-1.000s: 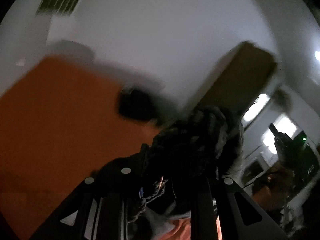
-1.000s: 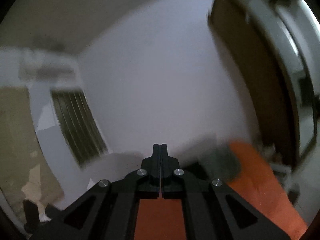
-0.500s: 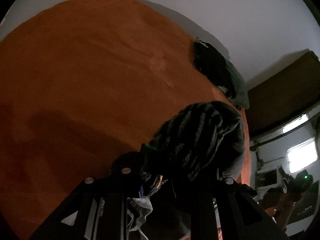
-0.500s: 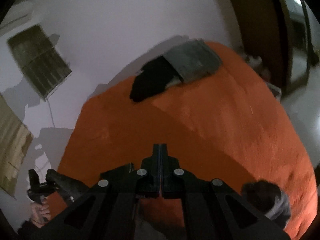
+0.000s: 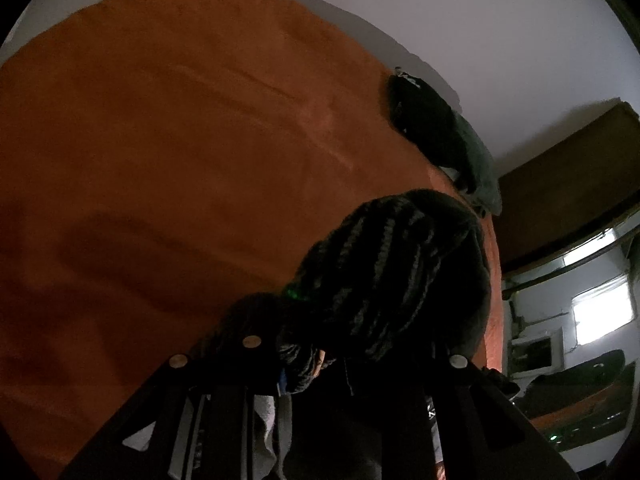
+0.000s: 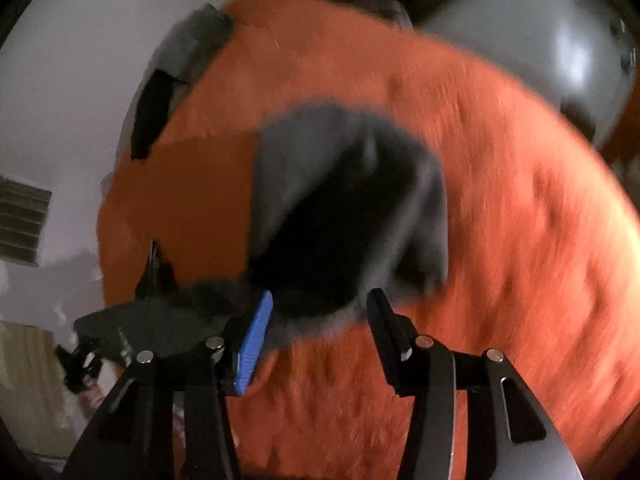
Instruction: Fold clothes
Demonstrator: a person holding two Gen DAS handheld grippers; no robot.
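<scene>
Gripping: left gripper (image 5: 340,364) holds a dark striped knit garment (image 5: 392,272), bunched over its jaws above the orange bed cover (image 5: 180,140).
Right gripper (image 6: 320,312): jaws opening, spread wide, nothing pressed between them.
Ahead of it: a dark grey and black bundle (image 6: 344,208) on the cover, probably clothing; the view is blurred.
Far edge: folded dark clothes (image 5: 440,136) by the white wall (image 5: 460,20).

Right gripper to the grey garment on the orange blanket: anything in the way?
Nothing visible. The right gripper, jaws opening, faces the grey garment directly, with only bare orange blanket around it. The frame is blurred, so contact is unclear.
</scene>
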